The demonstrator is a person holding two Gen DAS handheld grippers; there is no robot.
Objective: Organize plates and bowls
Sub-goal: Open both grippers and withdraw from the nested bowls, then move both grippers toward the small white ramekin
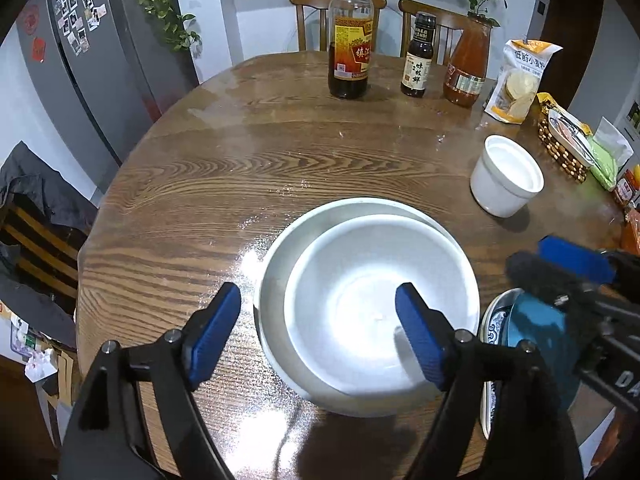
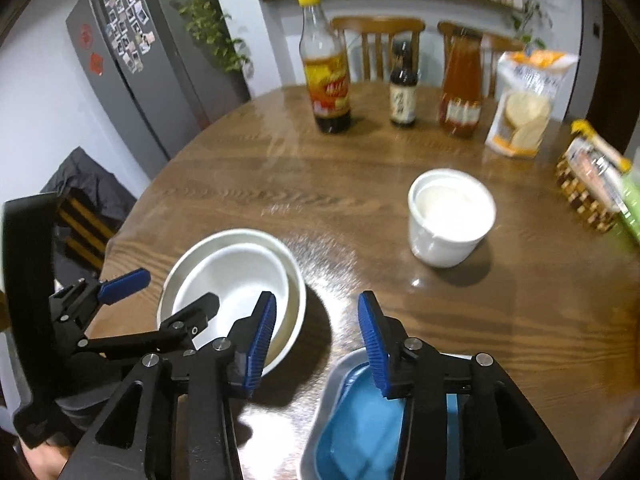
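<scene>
Two white bowls (image 1: 372, 312) sit nested on the round wooden table (image 1: 260, 160), the smaller one inside the larger. My left gripper (image 1: 320, 328) hangs open over them, one finger above the inner bowl and the other outside the left rim, touching neither. To the right, a teal-blue dish (image 2: 360, 424) rests in a pale-rimmed plate (image 2: 328, 396) with a blue pattern. My right gripper (image 2: 316, 340) stands open just above that plate's far edge, with nothing between its pads. The nested bowls (image 2: 236, 276) lie to its left.
A white cup-shaped pot (image 2: 448, 216) stands further back on the right. Three sauce bottles (image 1: 350, 40) and a snack bag (image 1: 520, 80) line the far edge. A woven basket (image 1: 564, 148) with packets sits at the right rim. Chairs and a fridge surround the table.
</scene>
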